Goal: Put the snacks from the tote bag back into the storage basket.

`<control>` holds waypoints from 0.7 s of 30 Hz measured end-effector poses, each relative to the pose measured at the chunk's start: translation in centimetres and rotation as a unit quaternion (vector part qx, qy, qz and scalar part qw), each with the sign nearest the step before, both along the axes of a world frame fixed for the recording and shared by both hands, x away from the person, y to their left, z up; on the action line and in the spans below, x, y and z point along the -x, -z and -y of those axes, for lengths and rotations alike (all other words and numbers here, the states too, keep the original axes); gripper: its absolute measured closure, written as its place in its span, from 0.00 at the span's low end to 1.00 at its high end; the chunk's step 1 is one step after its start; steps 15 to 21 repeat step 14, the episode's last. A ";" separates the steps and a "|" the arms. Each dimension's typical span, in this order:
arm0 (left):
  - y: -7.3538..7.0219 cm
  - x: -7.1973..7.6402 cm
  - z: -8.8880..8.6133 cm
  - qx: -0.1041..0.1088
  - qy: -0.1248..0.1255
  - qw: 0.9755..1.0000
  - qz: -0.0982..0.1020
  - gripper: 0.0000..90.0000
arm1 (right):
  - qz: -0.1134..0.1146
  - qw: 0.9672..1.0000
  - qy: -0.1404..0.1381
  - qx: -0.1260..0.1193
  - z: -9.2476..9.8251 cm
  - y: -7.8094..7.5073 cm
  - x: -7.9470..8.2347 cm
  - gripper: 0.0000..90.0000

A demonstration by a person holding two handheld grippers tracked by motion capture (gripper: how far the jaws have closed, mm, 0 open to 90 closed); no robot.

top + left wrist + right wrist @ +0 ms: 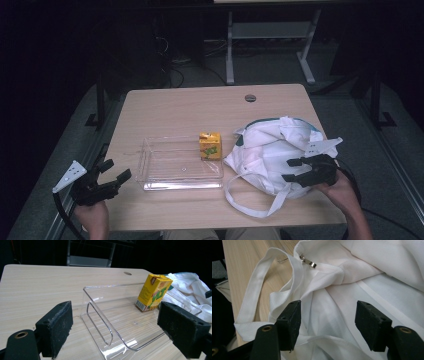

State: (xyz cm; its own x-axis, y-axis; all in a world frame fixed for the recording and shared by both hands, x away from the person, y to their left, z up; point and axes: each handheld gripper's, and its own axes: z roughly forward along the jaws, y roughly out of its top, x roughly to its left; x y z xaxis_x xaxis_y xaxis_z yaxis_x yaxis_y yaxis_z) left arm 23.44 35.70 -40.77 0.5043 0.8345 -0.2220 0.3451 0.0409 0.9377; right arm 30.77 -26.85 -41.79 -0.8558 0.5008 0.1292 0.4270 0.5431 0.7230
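Note:
A crumpled white cloth bag (270,150) with long straps lies on the right half of the wooden table (200,107). My right gripper (294,170) hovers just over the bag's near right part (342,302), jaws open with bare cloth below and nothing pinched. A clear plastic tray (177,165) sits mid-table with a yellow juice carton (210,145) standing upright in its far right corner. Off the table's near left corner, my left gripper (114,171) is open and points at the tray (117,322) and the carton (153,292).
A strap loop (250,202) of the bag trails toward the near table edge. A small metal clip (308,262) shows at the bag's opening. A round cable hole (250,98) is near the far edge. Desk legs and cables stand on the dark floor beyond.

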 end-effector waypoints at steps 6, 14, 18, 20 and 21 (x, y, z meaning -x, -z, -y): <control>0.0 0.0 -0.1 -0.002 0.000 1.000 0.001 0.14 | 0.008 1.000 0.003 0.001 -0.1 0.0 0.7 0.40; 0.0 0.0 -0.1 -0.002 0.001 1.000 0.002 0.14 | 0.019 1.000 0.005 0.001 -0.4 -0.1 1.1 0.38; 0.0 0.0 -0.1 -0.002 0.001 1.000 0.002 0.14 | 0.019 1.000 0.005 0.001 -0.4 -0.1 1.1 0.38; 0.0 0.0 -0.1 -0.002 0.001 1.000 0.002 0.14 | 0.019 1.000 0.005 0.001 -0.4 -0.1 1.1 0.38; 0.0 0.0 -0.1 -0.002 0.001 1.000 0.002 0.14 | 0.019 1.000 0.005 0.001 -0.4 -0.1 1.1 0.38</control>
